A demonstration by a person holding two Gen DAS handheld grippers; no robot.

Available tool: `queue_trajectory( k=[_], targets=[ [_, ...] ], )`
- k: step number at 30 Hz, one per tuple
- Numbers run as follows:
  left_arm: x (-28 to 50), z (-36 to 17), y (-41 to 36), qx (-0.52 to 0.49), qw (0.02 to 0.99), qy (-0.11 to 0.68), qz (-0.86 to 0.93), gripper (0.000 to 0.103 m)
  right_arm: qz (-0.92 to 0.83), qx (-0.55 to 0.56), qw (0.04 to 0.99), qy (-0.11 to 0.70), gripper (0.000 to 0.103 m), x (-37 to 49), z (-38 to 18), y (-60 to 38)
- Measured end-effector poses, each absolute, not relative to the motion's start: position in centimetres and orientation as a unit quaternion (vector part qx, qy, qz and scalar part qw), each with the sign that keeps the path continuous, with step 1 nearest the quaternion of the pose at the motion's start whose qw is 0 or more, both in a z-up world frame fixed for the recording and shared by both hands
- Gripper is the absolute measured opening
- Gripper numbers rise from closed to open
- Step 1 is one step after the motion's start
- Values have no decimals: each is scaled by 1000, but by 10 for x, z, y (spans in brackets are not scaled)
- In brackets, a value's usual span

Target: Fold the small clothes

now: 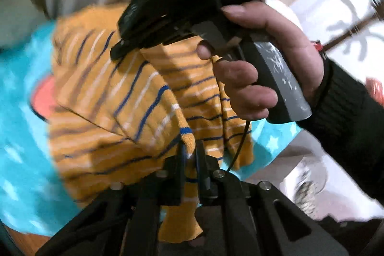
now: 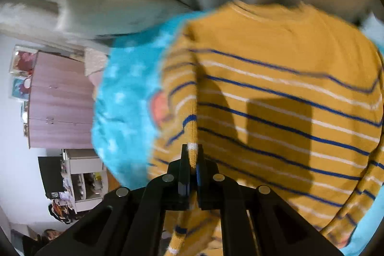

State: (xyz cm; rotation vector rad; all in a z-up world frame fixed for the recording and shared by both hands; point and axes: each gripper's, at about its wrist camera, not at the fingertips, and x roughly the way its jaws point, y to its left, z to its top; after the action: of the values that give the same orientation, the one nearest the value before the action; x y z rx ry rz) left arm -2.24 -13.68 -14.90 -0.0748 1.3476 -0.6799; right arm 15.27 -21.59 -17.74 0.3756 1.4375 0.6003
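Both grippers pinch folds of the striped sweater [image 2: 276, 97] over the blue blanket [image 2: 124, 97]: left gripper [image 1: 190, 155], right gripper [image 2: 192, 157]. Only left view shows right hand [image 1: 261, 59]; only right view shows cabinet [image 2: 60, 100]. No legible text

Warm indoor light casts hard shadows across the striped sweater [image 2: 288, 92], with motion blur and dark fisheye corners.

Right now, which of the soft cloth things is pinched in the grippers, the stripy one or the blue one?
The stripy one: the mustard sweater with blue and white stripes. Both the right hand-held gripper and the left hand-held gripper clamp its fabric. The turquoise blanket just lies underneath.
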Motion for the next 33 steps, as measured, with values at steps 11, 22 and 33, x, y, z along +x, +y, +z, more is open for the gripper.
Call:
queue_trajectory(
  k=[11,22,33],
  targets=[
    [-29,-165,-103,-85,748,626,-202,50,249,216,697,637,64,101,-233,-288],
    [32,-174,-19,-151,778,609,-35,59,216,118,712,657,5,40,-229,-283],
    [116,-214,32,-206,764,611,-23,61,286,160,742,585,81,138,-157,-239]
  ],
)
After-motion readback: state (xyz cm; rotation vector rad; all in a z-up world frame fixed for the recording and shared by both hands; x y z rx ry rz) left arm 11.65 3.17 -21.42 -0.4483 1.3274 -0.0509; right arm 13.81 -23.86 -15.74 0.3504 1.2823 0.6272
